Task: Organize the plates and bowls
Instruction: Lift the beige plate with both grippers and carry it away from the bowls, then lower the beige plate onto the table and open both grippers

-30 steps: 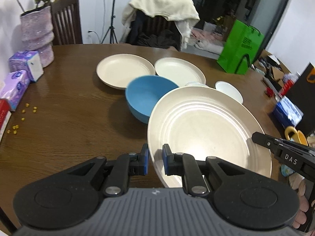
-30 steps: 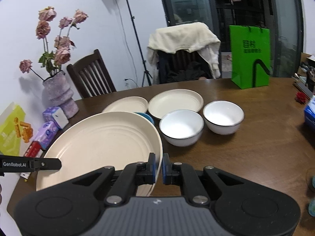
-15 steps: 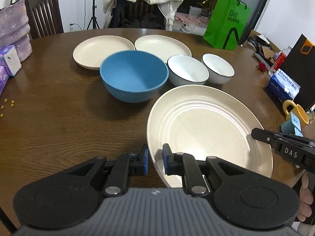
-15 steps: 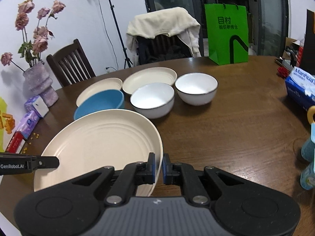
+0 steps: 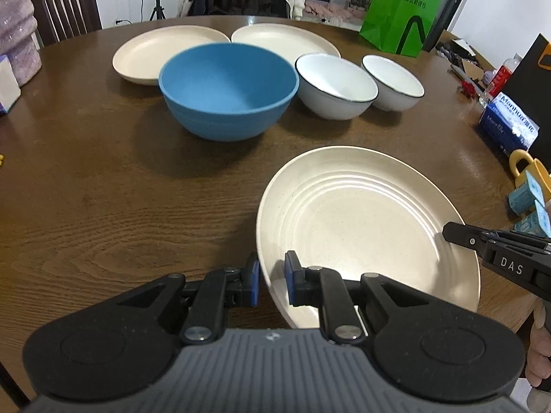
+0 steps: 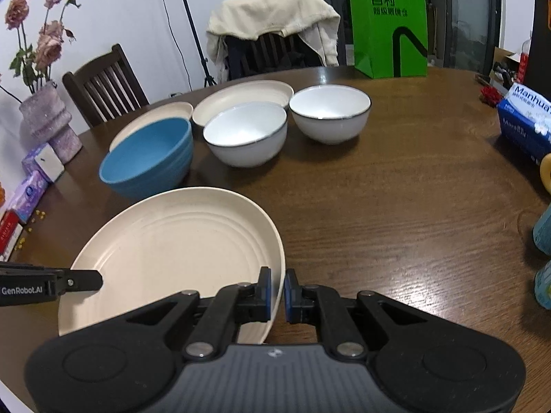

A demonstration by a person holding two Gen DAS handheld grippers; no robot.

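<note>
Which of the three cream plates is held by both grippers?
The big ribbed plate nearest the cameras: the left gripper and right gripper clamp opposite rims. The two smaller plates lie beyond the bowls.

Bare wood table ran wide open to the left of the big cream plate, nothing blocking a gripper there. Ahead, the blue bowl and two white bowls formed a wall. Right edge was crowded: tissue box and yellow mug.
</note>
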